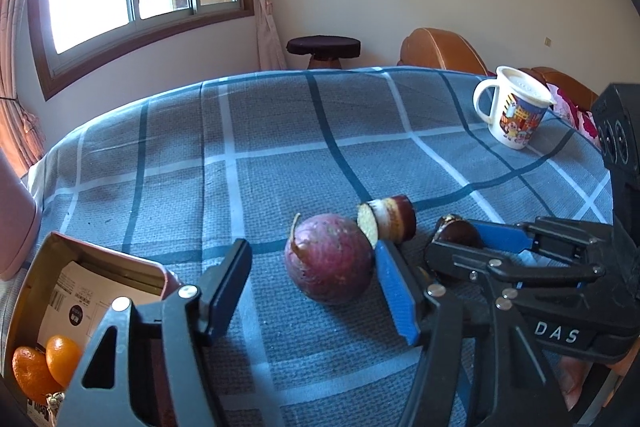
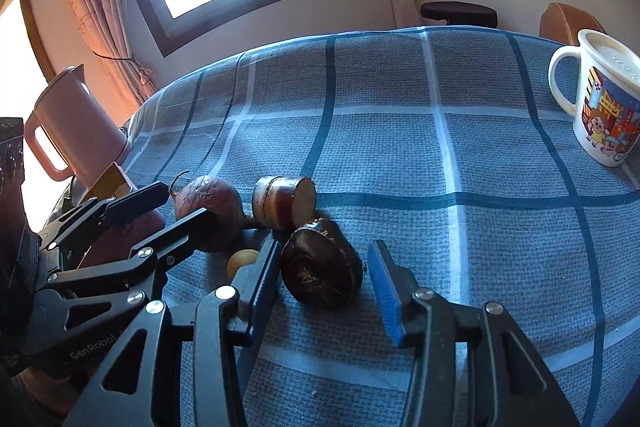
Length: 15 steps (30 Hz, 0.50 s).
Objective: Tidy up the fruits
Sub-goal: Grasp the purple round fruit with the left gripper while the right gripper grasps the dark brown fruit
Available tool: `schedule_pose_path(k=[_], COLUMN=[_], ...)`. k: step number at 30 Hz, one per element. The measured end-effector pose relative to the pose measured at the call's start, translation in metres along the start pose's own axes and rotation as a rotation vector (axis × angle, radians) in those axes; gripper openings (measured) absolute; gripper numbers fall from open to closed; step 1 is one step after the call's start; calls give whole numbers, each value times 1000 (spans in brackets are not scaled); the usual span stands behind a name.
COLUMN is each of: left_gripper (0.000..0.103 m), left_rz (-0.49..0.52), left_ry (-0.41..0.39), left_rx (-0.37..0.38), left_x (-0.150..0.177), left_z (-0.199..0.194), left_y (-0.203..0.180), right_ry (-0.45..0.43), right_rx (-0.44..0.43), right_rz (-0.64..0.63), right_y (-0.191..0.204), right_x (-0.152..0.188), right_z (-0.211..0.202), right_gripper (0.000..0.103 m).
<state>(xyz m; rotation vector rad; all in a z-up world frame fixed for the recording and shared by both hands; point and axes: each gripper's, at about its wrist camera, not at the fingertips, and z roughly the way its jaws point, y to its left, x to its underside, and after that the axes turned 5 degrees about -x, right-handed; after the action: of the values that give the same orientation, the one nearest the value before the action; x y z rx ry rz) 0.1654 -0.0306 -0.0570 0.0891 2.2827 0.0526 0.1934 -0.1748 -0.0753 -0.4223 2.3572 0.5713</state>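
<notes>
A: In the left wrist view, the left claw is standing apart around the round reddish-purple fruit with a dry stem. The blue pad on the right is sitting just beside its skin, while the dark pad on the left is well off it, so nothing is being gripped. The fruit is resting on the blue checked cloth surface, and the open tin box with two oranges inside is lying near left. I would be centring the fruit before closing, so that it is not rolling away from one pad.

B: And the cut cylinder of fruit with a pale yellow face is lying just behind it. Keep the far fingertip clear of that piece.

A: In the right wrist view, the right claw is straddling the dark brown, nearly black round fruit. The left pad is touching or almost touching it, and the blue right pad is leaving a small gap, so this claw is not clamped either.

B: It looks soft and rounded, so squeeze gently across its widest part. The white cartoon-printed mug is standing far right, well apart.
</notes>
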Motion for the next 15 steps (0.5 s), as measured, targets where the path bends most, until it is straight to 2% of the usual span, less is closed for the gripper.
schedule_pose_path(k=[3,7,10,15], left_gripper=[64,57,55,53], left_rz=[-23,-2,3,8], left_ry=[38,55,110,109], left_rx=[37,49,74,73], left_x=[-1,-1,-1,0], left_z=[8,11,22,22], left_y=[3,-2,-3,-4], right_ry=[0,-2,-3,-47], right_rx=[-6,-3,-6,27], right_rz=[4,9,13,-1], right_y=[0,-1,-3,0], right_x=[0,0,0,1], right_z=[0,0,-1,-11], right_gripper=[43,43,43,43])
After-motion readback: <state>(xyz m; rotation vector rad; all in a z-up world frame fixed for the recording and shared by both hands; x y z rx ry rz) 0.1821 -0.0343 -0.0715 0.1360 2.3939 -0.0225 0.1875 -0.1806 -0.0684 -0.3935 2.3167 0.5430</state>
